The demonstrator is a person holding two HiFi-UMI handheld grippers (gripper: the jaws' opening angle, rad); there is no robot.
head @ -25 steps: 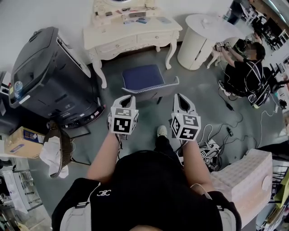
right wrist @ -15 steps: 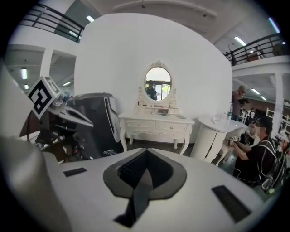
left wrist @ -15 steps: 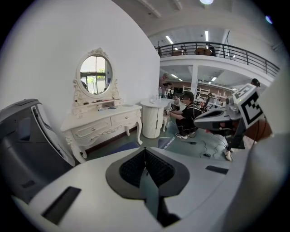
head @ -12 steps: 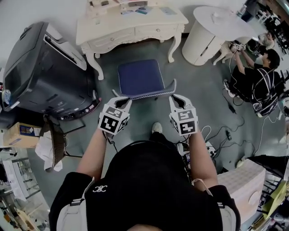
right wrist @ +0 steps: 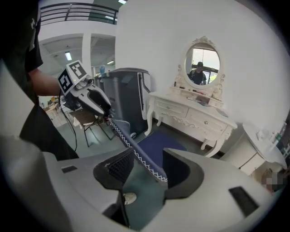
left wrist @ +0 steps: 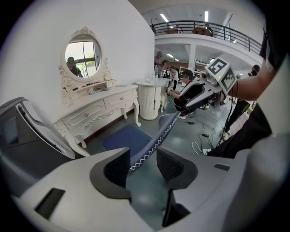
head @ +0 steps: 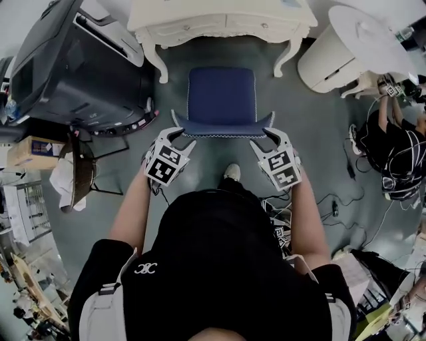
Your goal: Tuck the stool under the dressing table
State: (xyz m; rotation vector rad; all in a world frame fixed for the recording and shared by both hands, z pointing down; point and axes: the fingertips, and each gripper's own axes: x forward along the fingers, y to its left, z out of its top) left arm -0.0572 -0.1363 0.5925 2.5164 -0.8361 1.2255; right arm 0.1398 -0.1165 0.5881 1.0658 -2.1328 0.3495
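The stool [head: 221,93] has a blue seat and a low curved back rim [head: 223,130] with white zigzag trim. It stands just in front of the cream dressing table [head: 219,20], with its back rim toward me. My left gripper [head: 176,136] is at the rim's left end and my right gripper [head: 269,138] at its right end. Both sets of jaws are opening. In the left gripper view the rim [left wrist: 152,145] runs between the jaws of my left gripper [left wrist: 142,165]. In the right gripper view the rim [right wrist: 136,152] runs between the jaws of my right gripper [right wrist: 147,170]. The pads do not visibly press on it.
A large black machine [head: 73,66] stands left of the stool and a white round cabinet [head: 339,53] to its right. A folding chair [head: 80,173] is at the left. Cables [head: 333,200] lie on the floor at the right, near a seated person [head: 399,146]. My shoe [head: 231,173] is behind the stool.
Both grippers have come down and forward onto the ends of the stool's back rim, and their jaws now stand apart around it. I have stepped closer to the dressing table.
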